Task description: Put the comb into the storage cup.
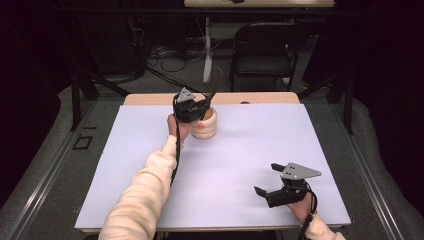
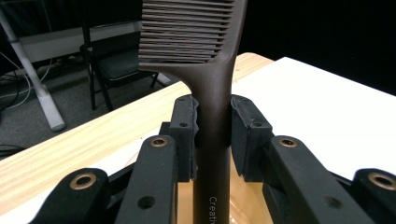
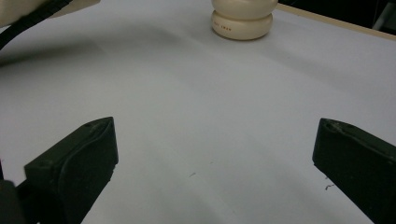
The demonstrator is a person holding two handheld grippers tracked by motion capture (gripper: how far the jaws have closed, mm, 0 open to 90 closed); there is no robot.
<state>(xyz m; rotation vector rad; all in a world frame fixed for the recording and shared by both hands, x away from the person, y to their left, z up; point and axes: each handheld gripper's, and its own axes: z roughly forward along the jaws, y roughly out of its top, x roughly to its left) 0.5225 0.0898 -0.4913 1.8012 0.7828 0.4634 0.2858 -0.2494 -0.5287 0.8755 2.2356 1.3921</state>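
Brown comb (image 2: 212,84) stands upright, its handle clamped between the pads of the left gripper (image 2: 213,133), directly above the cream ribbed holder (image 1: 206,123) at the far edge of the white sheet (image 1: 240,165). Right gripper (image 1: 274,180) rests near the front right corner, jaws wide apart, empty. Wooden table (image 1: 150,99) beneath; folding chair (image 1: 260,47) and cables in the dark room beyond.

Wide open white tabletop (image 1: 225,165) between the 2 hands; just 1 obstacle, the cream holder (image 1: 207,125) near the far edge, its opening blocked by the comb (image 2: 205,70).
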